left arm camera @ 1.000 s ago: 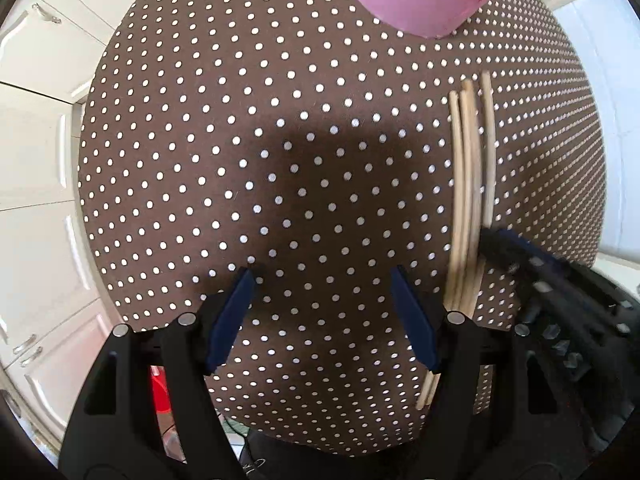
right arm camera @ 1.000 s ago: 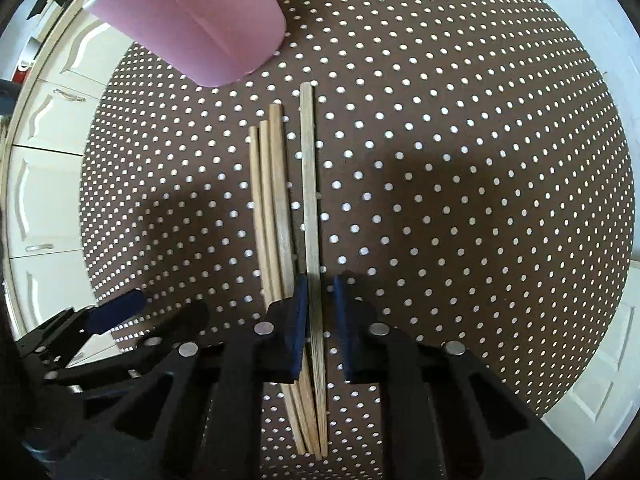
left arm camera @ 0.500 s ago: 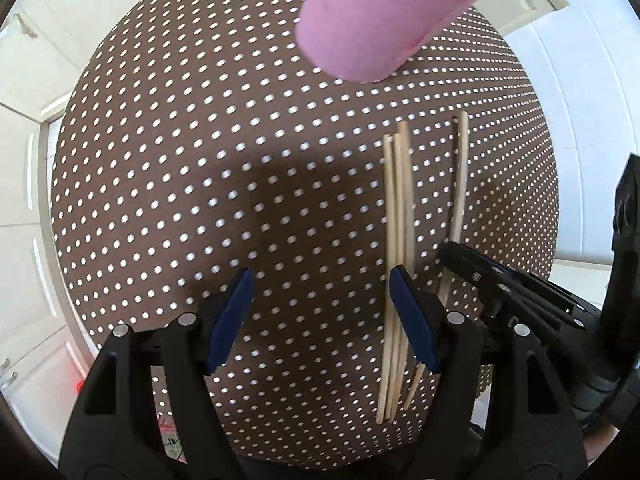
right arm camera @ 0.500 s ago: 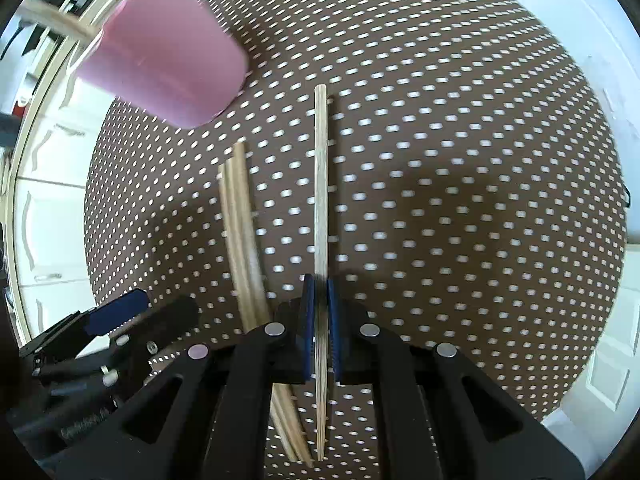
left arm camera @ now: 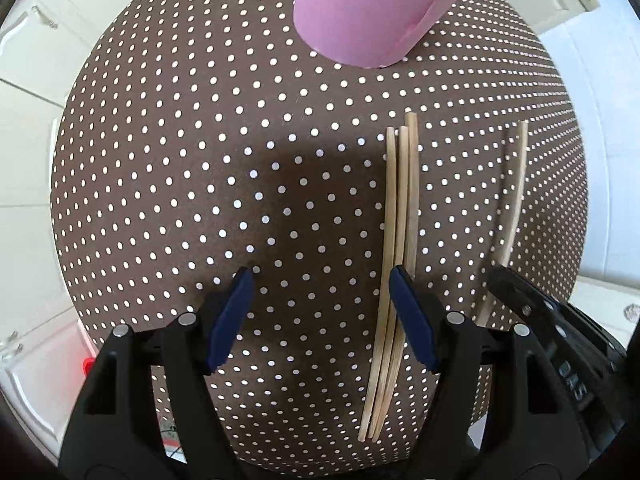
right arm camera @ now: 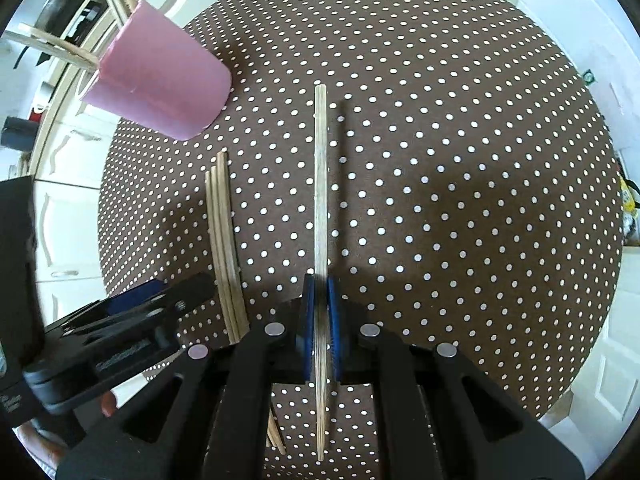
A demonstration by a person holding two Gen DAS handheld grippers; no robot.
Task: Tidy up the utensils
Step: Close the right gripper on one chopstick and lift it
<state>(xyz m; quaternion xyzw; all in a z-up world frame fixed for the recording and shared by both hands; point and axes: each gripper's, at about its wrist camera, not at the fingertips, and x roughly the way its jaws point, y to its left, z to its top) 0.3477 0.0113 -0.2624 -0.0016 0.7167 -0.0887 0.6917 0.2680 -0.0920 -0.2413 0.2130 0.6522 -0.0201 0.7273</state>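
Chopstick in right gripper, seemingly lifted

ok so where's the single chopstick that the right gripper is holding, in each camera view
Left wrist: held chopstick at far right, apart from the bundle of three chopsticks.
Right wrist: centre, clamped in the right gripper, running up the frame.
Shared landmark: pink cup.

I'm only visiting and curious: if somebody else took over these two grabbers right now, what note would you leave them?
Right gripper: shut on one chopstick, lifted off the table.
Left gripper: open, empty, over the dotted tablecloth.
Three chopsticks lie bundled on the cloth.
Pink cup stands beyond them, with some sticks already in it.
Left: put the held chopstick in the cup, then probably the other three.
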